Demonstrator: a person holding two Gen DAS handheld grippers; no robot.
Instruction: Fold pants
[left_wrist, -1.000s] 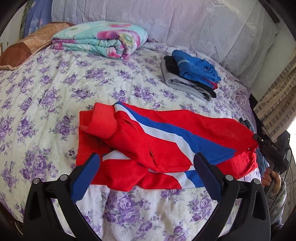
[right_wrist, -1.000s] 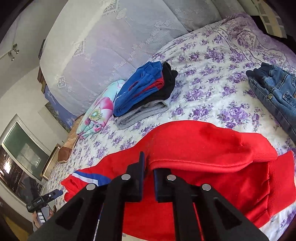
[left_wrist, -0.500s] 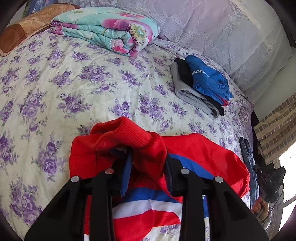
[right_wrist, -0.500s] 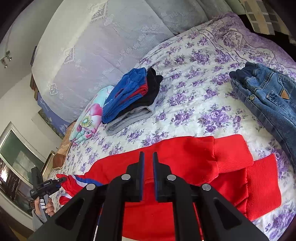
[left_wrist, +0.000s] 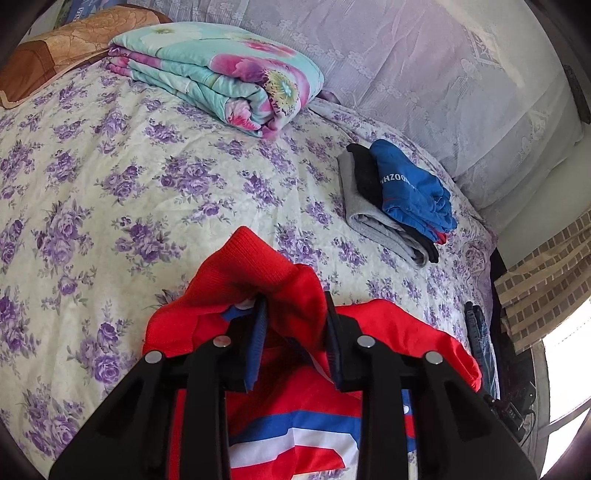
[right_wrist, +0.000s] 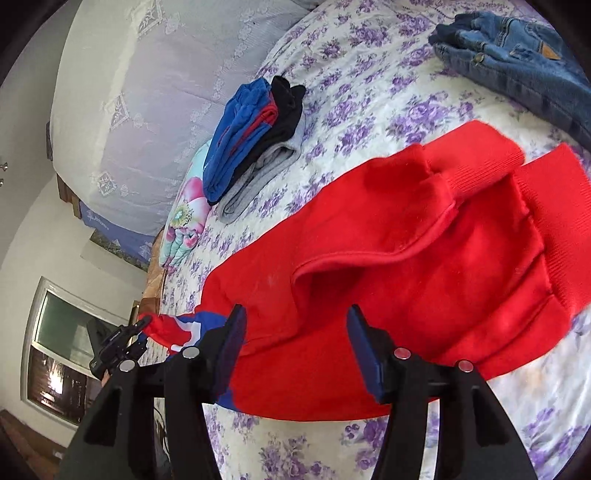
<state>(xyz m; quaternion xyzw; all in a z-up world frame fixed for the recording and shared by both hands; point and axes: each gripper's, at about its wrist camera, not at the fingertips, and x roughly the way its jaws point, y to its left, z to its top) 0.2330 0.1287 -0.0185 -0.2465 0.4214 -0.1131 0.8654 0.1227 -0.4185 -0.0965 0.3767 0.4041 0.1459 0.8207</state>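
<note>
The red knit track pants with blue and white side stripes (left_wrist: 295, 417) lie across the lower middle of the left wrist view, on the cream bedspread printed with purple flowers (left_wrist: 110, 192). The left gripper (left_wrist: 293, 317) has its jaws clenched on a bunched fold of the pants' red cloth — a ribbed red cuff (left_wrist: 243, 258) bulges up above the blue pads, lifted off the spread. In the right wrist view the same pants (right_wrist: 388, 258) fill the centre and right of the frame, the two ribbed cuffs (right_wrist: 550, 206) stacked at the right edge and the striped end trailing to the lower left. The right gripper (right_wrist: 295, 339) is letting go: its jaws are opening, spread apart over the near edge of the red cloth, and the pads do not press on it. At the lower left of that view the left gripper (right_wrist: 114, 347) shows small and dark at the striped end.

Beyond the pants, right of centre in the left wrist view, sits a small stack of folded clothes — blue on top, then black, then grey (left_wrist: 399, 199). A folded turquoise quilt with pink flowers (left_wrist: 221, 74) lies at the upper middle, with a brown patterned pillow (left_wrist: 55, 51) in the upper left corner. A pair of blue denim jeans (right_wrist: 517, 62) lies at the upper right of the right wrist view.
</note>
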